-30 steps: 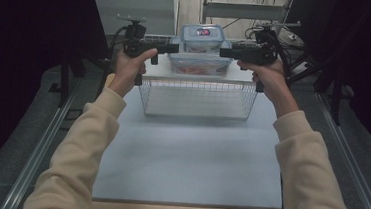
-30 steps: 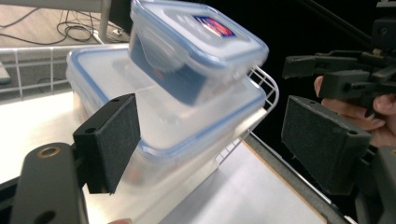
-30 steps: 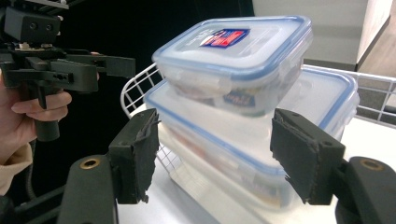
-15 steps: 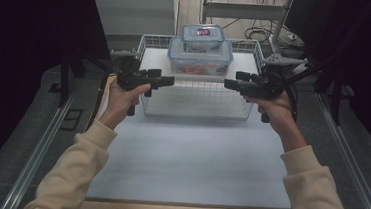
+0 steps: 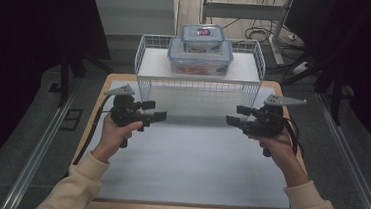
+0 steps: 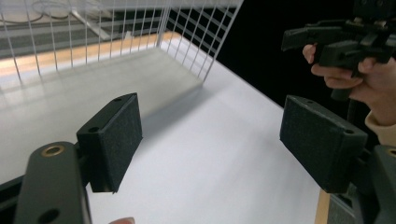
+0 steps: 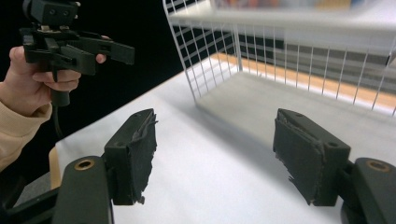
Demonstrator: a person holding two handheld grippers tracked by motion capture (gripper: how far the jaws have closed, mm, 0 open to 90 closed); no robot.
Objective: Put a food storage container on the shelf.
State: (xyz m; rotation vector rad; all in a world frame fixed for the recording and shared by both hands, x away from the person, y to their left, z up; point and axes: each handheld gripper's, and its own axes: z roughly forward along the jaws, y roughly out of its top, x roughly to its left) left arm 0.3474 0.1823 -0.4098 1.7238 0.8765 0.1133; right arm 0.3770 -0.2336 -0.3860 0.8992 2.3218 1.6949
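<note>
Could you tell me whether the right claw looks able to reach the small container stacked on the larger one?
Probably yes: the right claw is open, holds nothing, and the small container sits uncovered on the wire rack.

**Both hand-held grippers held level, jaws apart**

The person's forearms, in cream sleeves, reach forward from the near edge. The left hand [image 5: 116, 131] grips the left hand-held gripper [image 5: 154, 110], its jaws pointing right toward the centre; in the left gripper view its jaws stand wide apart with nothing between them. The right hand [image 5: 276, 146] holds the right hand-held gripper [image 5: 238, 115], pointing left, jaws likewise spread and empty. The two hand-held grippers face each other, well apart.
</note>
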